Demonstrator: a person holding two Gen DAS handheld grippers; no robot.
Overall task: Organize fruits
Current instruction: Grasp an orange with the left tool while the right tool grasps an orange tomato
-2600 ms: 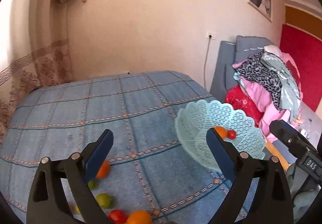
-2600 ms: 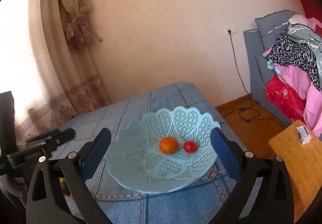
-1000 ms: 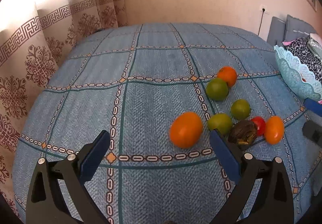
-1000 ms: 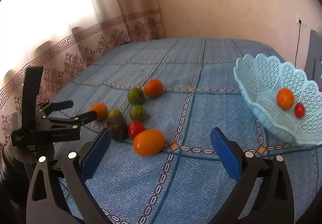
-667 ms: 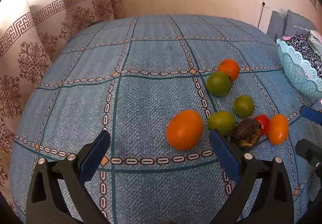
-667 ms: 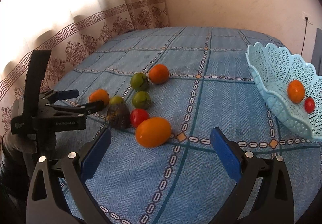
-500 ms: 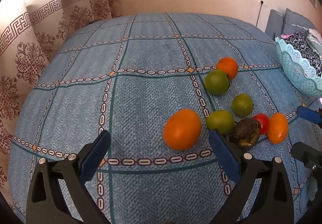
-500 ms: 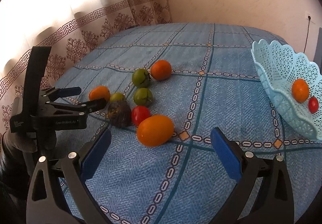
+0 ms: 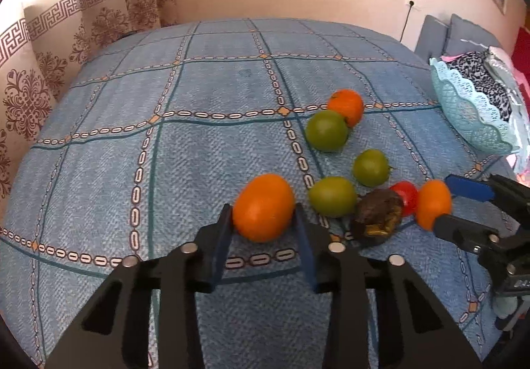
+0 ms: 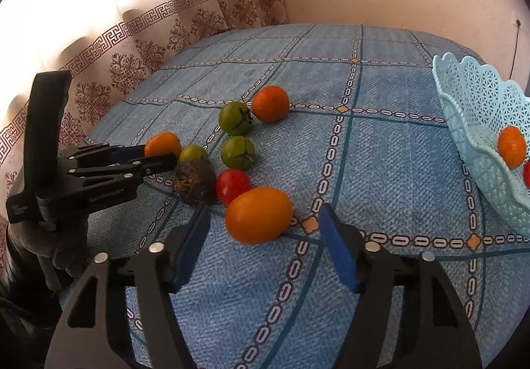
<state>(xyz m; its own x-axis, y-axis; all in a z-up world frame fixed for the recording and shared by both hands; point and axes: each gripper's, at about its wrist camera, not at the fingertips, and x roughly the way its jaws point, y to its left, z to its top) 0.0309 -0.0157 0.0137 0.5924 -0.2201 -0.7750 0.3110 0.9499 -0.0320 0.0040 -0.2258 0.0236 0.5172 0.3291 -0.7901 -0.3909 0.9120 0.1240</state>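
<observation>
Blue checked cloth (image 9: 205, 170) covers the whole tabletop, with patterned curtains behind its far left edge and a pale blue lattice plastic basket (image 10: 480, 124) standing at its right edge, one small orange fruit and a bit of red already in it.

Loose fruit lies in a cluster toward the near middle of the tabletop. The left gripper (image 9: 261, 223) has its jaws closing on the large orange oval fruit at the cluster's left end (image 9: 263, 207) — both blue pads look to be against its flanks, the fruit lying dead ahead between them with its long axis running roughly across the fingers.

The right gripper (image 10: 261, 236) is closing too, but its pads have not met anything: the second orange oval fruit (image 10: 259, 215) at the near right end of the cluster sits between the fingertips with a clear gap on the right side. Its long axis lies crosswise to the fingers, so the jaws would meet it end to end.

Just behind it are a small red tomato (image 10: 233, 185) and a dark wrinkled fruit (image 10: 195, 185) — close enough to be nudged. The basket is nearer the right hand
</observation>
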